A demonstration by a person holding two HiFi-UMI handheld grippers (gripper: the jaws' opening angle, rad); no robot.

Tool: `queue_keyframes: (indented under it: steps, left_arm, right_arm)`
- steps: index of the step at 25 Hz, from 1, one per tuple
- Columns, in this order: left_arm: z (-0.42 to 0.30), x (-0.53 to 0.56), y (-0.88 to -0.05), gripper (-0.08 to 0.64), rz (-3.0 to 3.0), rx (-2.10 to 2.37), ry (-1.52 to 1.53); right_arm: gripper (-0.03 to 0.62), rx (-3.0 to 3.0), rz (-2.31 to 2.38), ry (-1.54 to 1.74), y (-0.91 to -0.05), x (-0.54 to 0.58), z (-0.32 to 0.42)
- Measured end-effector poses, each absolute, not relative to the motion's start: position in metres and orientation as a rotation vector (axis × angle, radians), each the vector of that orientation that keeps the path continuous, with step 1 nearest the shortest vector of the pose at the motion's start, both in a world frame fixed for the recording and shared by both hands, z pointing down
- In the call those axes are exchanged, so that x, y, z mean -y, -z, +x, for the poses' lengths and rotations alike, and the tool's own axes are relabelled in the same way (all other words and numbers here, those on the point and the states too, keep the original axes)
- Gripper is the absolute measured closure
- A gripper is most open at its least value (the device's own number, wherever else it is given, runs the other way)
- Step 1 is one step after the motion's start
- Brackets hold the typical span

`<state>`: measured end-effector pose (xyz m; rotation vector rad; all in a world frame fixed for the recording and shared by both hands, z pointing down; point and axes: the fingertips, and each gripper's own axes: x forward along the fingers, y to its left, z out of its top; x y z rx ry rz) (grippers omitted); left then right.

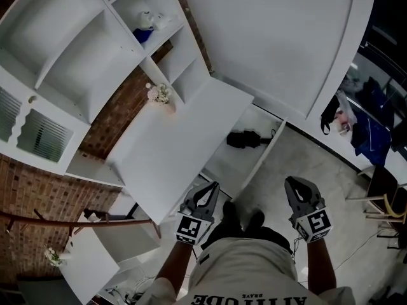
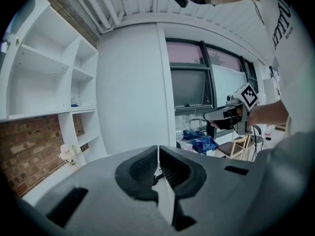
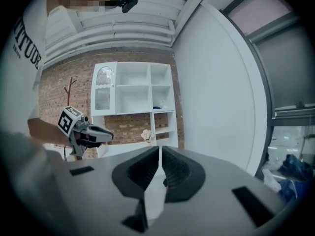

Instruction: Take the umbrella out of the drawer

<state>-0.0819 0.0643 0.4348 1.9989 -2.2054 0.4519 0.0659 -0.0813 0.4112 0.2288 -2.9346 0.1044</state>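
Nearest, at the bottom of the head view, the grey two-jaw left gripper (image 1: 205,194) and the grey two-jaw right gripper (image 1: 297,190) hang side by side over the pale floor, well apart. Each gripper's own view shows its ribbed jaws pressed together with nothing between them, so both are closed and empty. Both point out across the room rather than down.

Just ahead of them stands the shallow white open drawer (image 1: 266,152), pulled out from under the flat white desk top (image 1: 172,151). The folded black umbrella (image 1: 247,139) lies in it, alone as far as I can see, at the end of the drawer farthest from the grippers. In the head view its long axis runs roughly left to right, from the desk side toward the drawer's outer wall. A thin strap or cord trails off its right end.

The umbrella sits ahead of and between the two grippers, and neither is clearly nearer. The left one stands by the desk's edge, and the right one would have to reach over the drawer's outer wall. Either would likely need to tip downward, open its jaws and close them across the umbrella's narrow width.

Farther off, a small vase of pale flowers (image 1: 160,95) stands on the desk. Behind it is the white open-shelf unit (image 1: 82,75), where one compartment holds a small blue object (image 1: 143,34). The others look bare.
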Motion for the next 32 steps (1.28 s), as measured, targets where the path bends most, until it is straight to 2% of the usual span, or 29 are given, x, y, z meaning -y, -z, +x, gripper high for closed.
queue_keyframes:
  steps: [16, 32]
  left_arm:
    - [-0.144, 0.022, -0.496, 0.534, 2.172, 1.920, -0.678]
    - [-0.201, 0.110, -0.640, 0.532, 2.290, 1.485, -0.924]
  right_arm:
    - [0.557, 2.849, 0.467, -0.221, -0.447, 0.127, 0.024]
    - [0.558, 2.679, 0.604, -0.236, -0.521, 0.155, -0.024]
